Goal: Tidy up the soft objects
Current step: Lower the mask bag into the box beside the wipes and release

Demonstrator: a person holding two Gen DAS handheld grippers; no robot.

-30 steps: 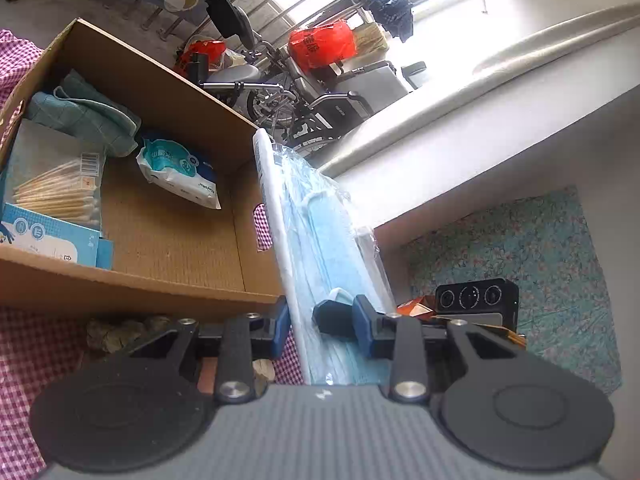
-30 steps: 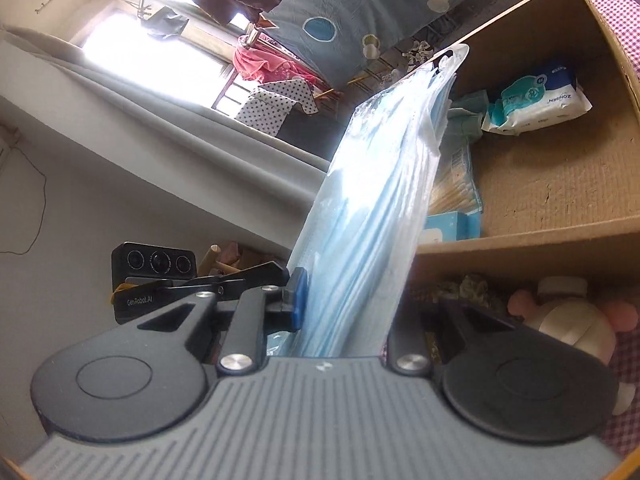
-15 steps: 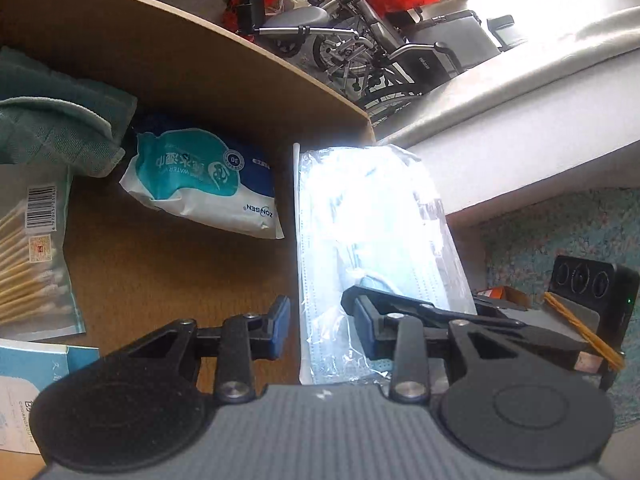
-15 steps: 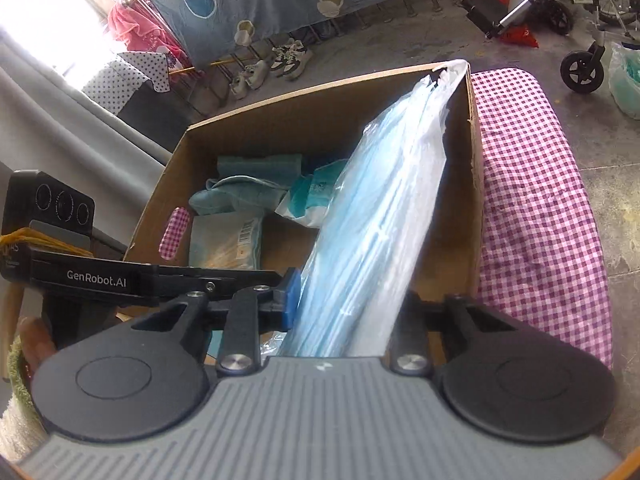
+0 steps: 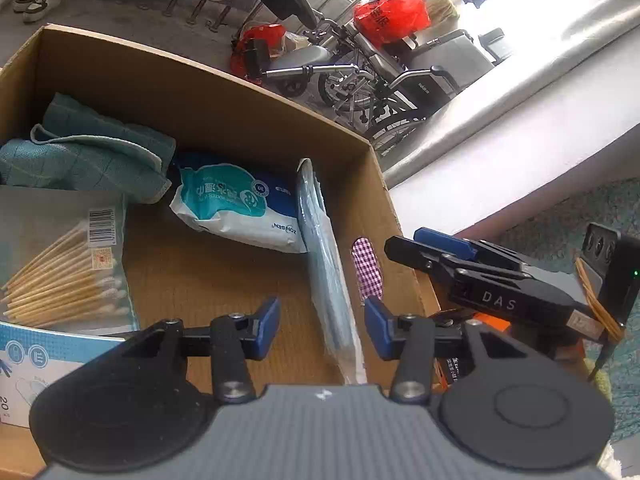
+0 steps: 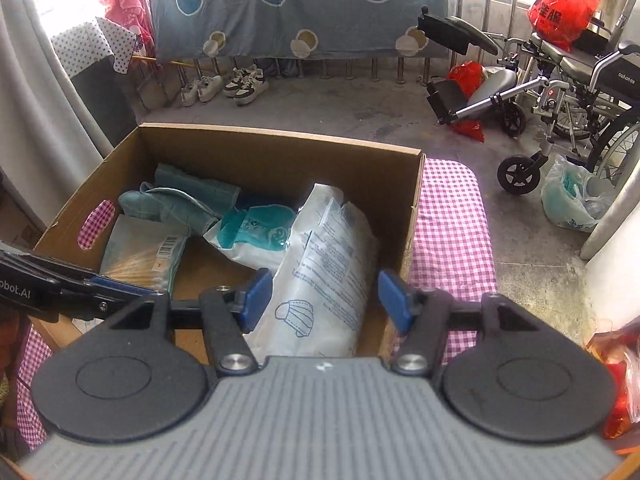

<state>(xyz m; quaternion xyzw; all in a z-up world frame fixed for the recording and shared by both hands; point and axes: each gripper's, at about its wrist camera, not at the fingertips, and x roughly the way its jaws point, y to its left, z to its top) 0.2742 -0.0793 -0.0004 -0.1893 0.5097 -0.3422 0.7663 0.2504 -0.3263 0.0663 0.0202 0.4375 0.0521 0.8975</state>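
A flat, crinkly plastic mask pack leans against the cardboard box wall, long axis pointing away; both the left hand-held gripper and right hand-held gripper are spread

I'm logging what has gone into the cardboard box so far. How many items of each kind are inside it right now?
Teal cloth: 1
Wet wipes pack: 1
Face mask pack: 1
Cotton swab pack: 1
Blue-and-white carton: 1
Total in the cardboard box: 5
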